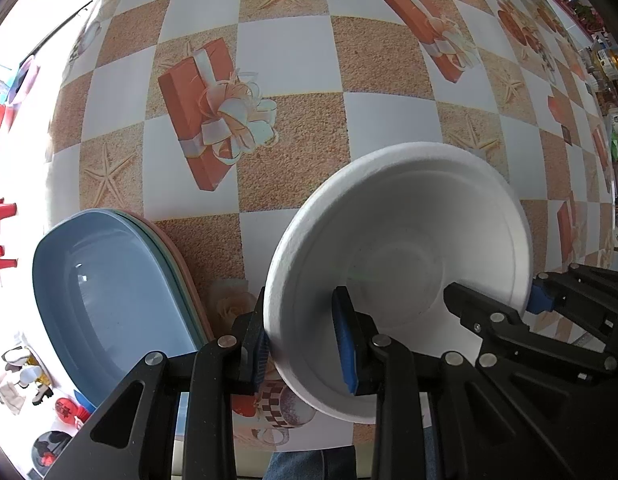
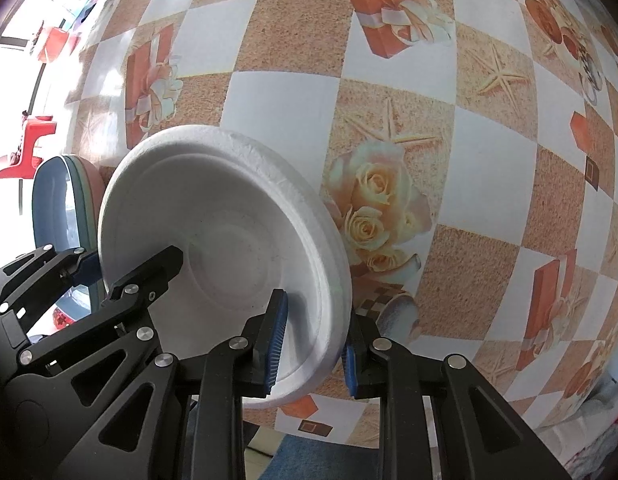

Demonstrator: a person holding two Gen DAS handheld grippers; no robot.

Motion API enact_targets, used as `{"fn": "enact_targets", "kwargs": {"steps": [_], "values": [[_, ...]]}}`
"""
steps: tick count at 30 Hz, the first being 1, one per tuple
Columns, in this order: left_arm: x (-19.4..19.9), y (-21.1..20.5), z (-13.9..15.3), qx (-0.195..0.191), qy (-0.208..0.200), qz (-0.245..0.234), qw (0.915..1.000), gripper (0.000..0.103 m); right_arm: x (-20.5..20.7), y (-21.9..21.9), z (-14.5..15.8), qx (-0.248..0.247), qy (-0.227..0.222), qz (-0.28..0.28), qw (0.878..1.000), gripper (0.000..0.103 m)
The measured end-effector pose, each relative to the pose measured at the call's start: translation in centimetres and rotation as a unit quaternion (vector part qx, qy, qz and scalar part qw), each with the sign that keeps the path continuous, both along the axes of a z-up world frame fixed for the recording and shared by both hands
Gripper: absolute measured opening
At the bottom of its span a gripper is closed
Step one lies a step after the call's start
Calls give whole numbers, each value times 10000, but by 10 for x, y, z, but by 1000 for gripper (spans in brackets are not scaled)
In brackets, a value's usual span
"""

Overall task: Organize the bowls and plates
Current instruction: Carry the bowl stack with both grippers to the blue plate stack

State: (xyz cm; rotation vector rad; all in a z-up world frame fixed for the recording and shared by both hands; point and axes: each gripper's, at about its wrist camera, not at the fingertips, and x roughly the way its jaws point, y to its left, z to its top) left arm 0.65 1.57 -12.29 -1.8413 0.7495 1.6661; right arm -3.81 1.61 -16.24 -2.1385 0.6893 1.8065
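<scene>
Both tools grasp the white foam bowl: left tool on one rim, right tool opposite, above the tabletop.

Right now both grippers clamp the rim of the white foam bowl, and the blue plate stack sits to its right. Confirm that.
One thing is wrong: the plate stack lies to the left of the white foam bowl, as the left wrist view shows. The left gripper and right gripper do clamp its rim.
</scene>
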Motion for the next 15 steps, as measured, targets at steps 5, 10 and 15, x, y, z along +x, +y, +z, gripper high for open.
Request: {"fn": "enact_targets", "kwargs": {"steps": [5,10,15], "values": [[10,4,-14,11,-7,-15,10000,32,3,6,1,-46,-26,-22,10000,26],[7,1,-10,16,-113,12,9999,32,8,5,2,-47,-66,-6,10000,26],[1,1,9,148,-47,48,9999,32,8,11,17,11,3,-45,10000,26]]}}
